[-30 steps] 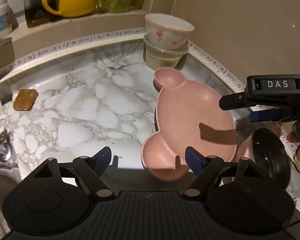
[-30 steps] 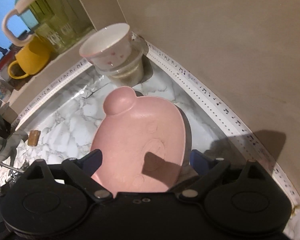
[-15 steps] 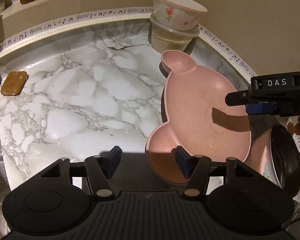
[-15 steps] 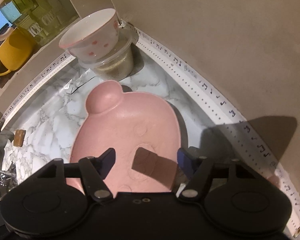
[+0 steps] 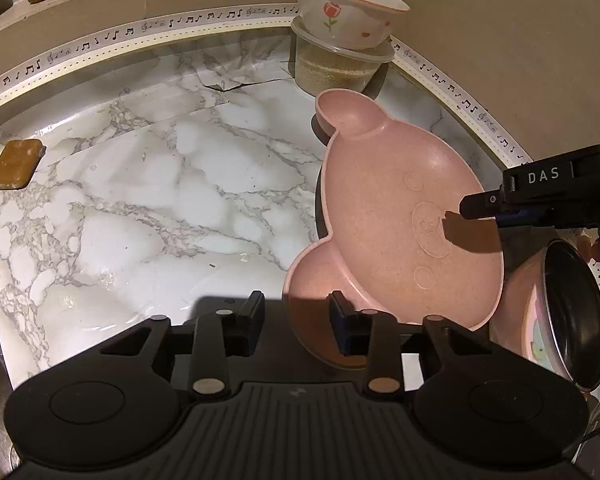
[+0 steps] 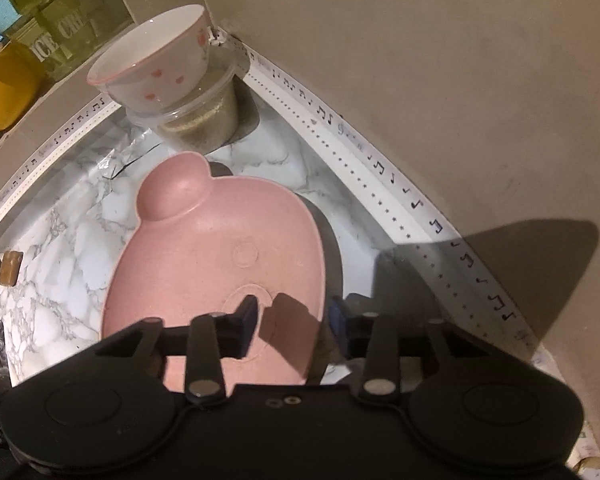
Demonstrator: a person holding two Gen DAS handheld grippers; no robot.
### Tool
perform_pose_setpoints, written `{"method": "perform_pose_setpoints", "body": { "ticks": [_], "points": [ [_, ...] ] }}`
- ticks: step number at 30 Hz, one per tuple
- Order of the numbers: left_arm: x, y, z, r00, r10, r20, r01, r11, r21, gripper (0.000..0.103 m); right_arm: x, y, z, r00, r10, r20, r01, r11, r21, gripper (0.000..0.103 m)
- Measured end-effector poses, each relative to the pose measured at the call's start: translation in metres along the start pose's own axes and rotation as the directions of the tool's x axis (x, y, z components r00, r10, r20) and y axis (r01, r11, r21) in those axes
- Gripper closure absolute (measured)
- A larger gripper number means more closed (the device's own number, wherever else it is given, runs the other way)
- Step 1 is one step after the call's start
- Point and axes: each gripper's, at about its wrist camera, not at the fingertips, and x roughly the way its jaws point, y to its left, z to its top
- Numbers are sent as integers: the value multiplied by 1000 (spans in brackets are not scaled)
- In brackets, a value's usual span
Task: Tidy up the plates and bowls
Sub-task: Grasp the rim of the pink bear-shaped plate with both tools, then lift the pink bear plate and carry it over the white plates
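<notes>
In the left wrist view, the left gripper (image 5: 296,326) sits at the bottom centre, its jaws parted around the near ear-shaped rim of the pink bear-shaped plate (image 5: 400,236), one pad inside the ear and one outside; whether either pad touches the rim I cannot tell. The plate lies on the marble counter (image 5: 140,200) in the right half of the frame. At the upper right, a white flowered bowl (image 5: 348,10) sits on top of a clear lidded container (image 5: 336,66). The right gripper (image 5: 472,210) enters from the right edge, its tip over the plate. A dark-lined metal bowl (image 5: 572,312) stands tilted at the lower right. A brown sponge (image 5: 16,163) lies at the left.

In the right wrist view, the right gripper (image 6: 292,318) is at the bottom centre, jaws apart and straddling the plate's (image 6: 220,264) right rim, gripping nothing that I can make out. The flowered bowl (image 6: 156,68) on its container (image 6: 204,120) is at the upper left, beside a yellow mug (image 6: 0,92).
</notes>
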Motion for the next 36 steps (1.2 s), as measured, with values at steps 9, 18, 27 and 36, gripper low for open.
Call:
{"method": "perform_pose_setpoints", "body": {
  "ticks": [9,18,27,36],
  "points": [
    [3,-3,-1,1000,12,1,-12,1000,12,87,2,-5,-3,1000,-23,15,23,1000,17,85],
    [-9,-7,-1,999,22,41,-24,999,42,89,-3,-5,-9,997,-51,65,52,999,-2,95],
    [-32,0,-4,998,19,68,-21,999,31,90,-18,6,-15,993,-37,114,41,999,-33,96],
    [-58,12,-13,995,28,93,-31,999,28,90,-32,18,-29,990,-12,140,20,998,-58,96]
  ]
}}
